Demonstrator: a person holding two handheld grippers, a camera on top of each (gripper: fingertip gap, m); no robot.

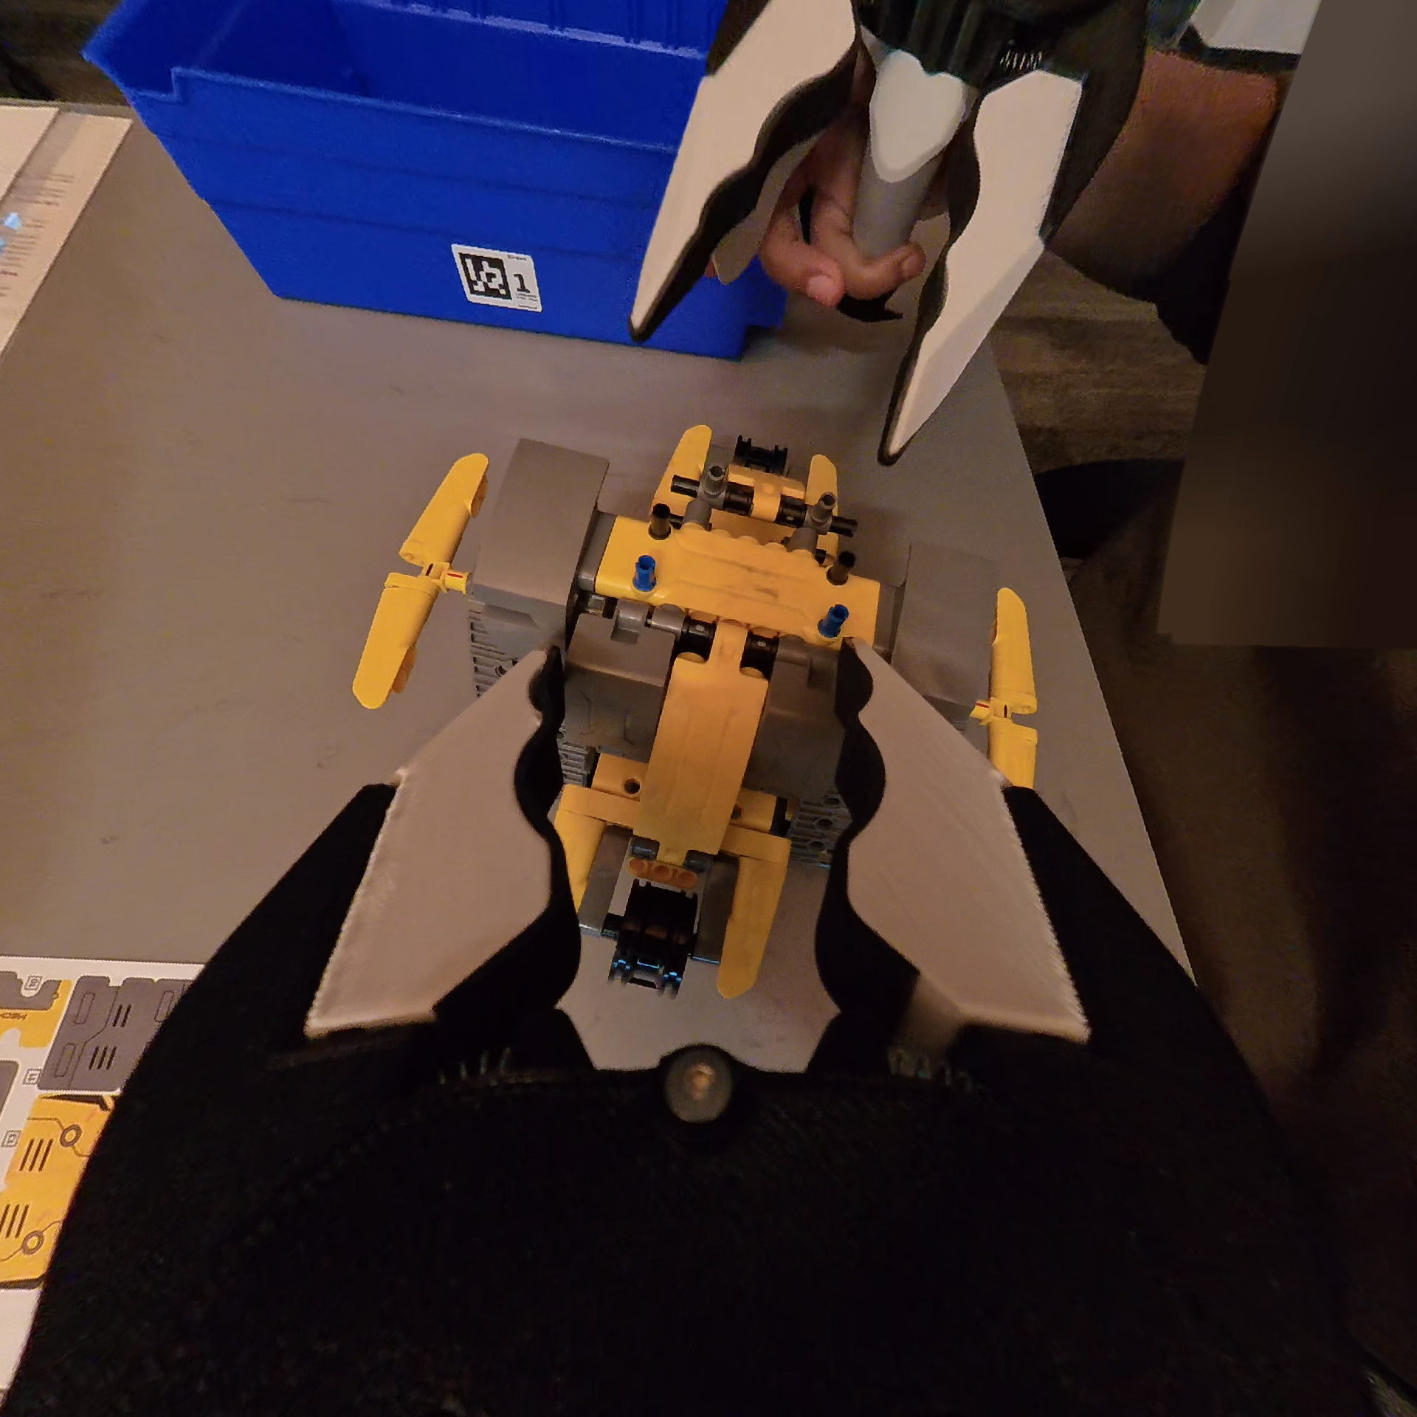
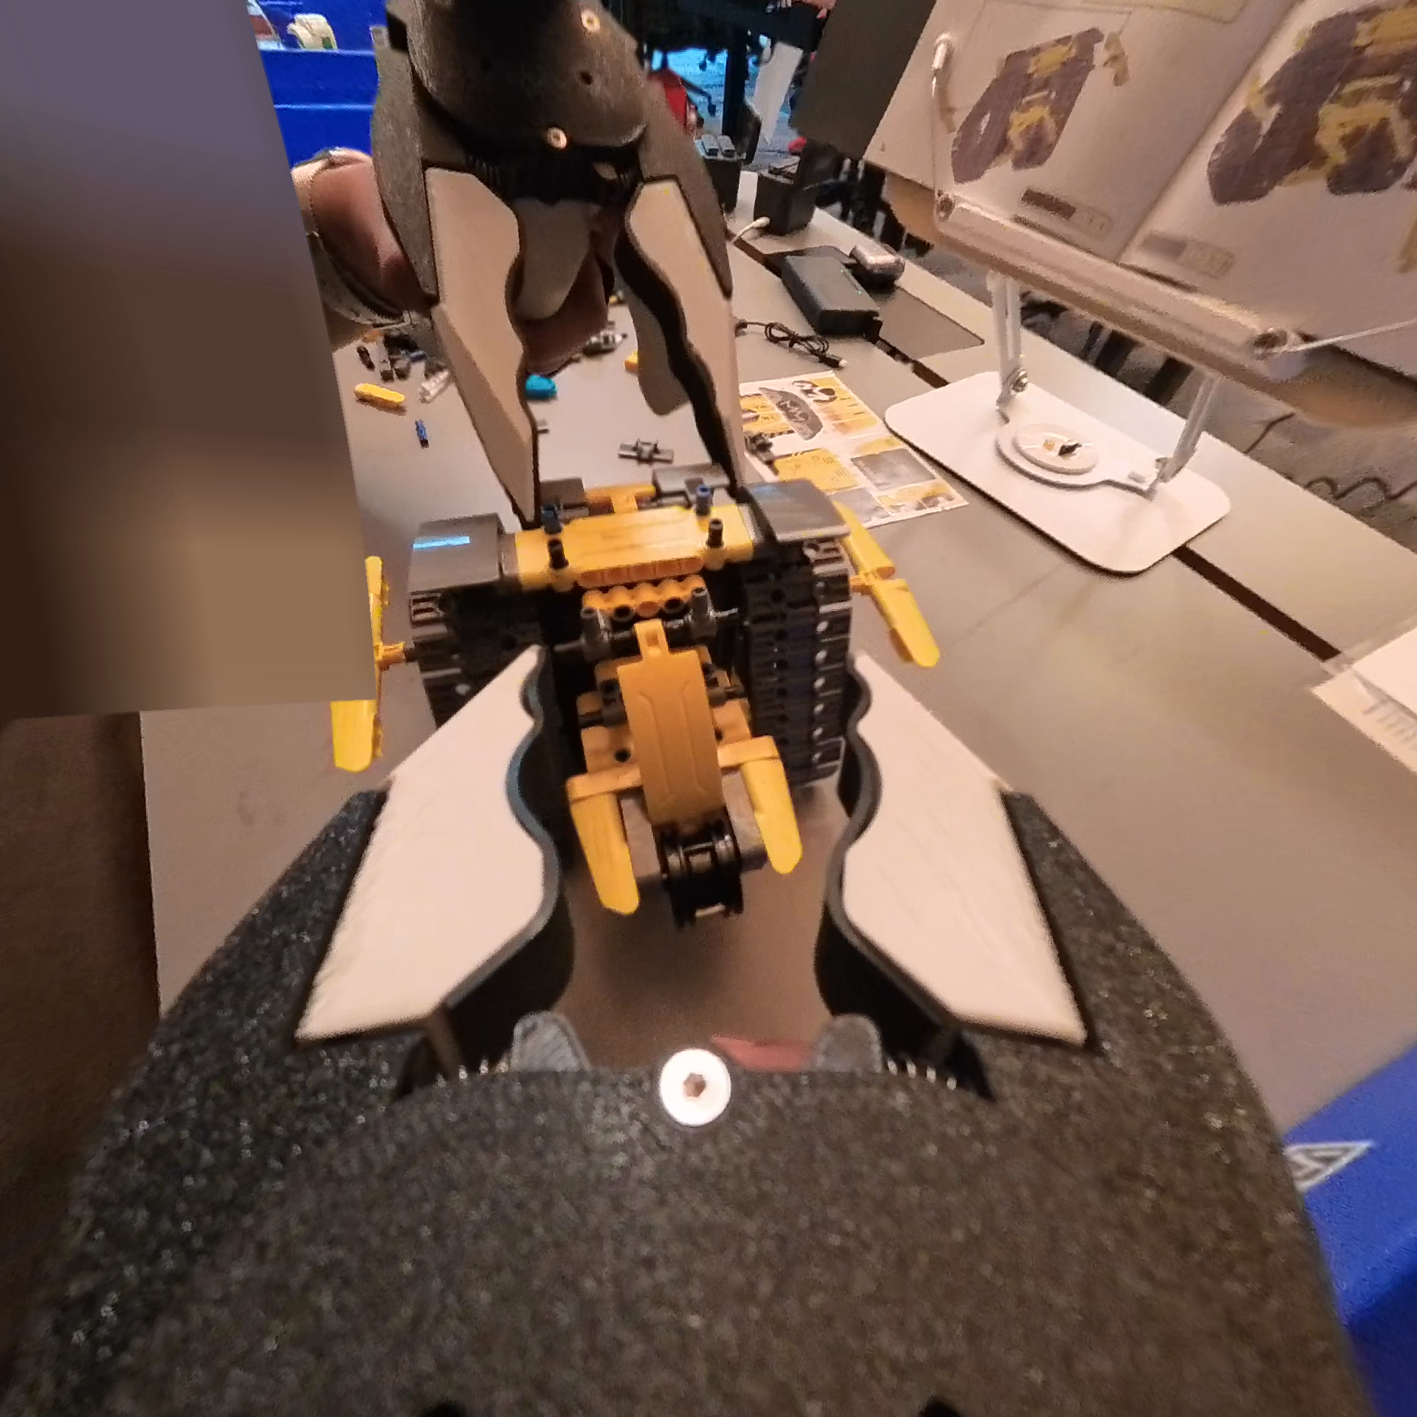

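A yellow and grey brick-built tracked vehicle (image 1: 713, 583) stands on the grey table (image 1: 192, 537); it also shows in the right wrist view (image 2: 652, 537). My left gripper (image 1: 699, 655) is open and comes down over the vehicle, its fingertips on either side of the yellow middle section between the grey fenders. It shows from the opposite side in the right wrist view (image 2: 629, 498). My right gripper (image 2: 694, 663) is open and empty, facing the vehicle's other end with its fingertips on either side of the tracks. It shows in the left wrist view (image 1: 765, 391), one fingertip close to the vehicle's far end.
A blue bin (image 1: 429, 153) with a marker tag stands behind the vehicle. A sticker sheet (image 1: 54, 1112) lies at the near left. A white stand (image 2: 1073, 475) holds an open booklet (image 2: 1150, 153). Loose bricks (image 2: 383, 395) and a leaflet (image 2: 843, 452) lie beyond. The table edge (image 1: 1073, 613) is close. Left tips to right tips: about 8 cm.
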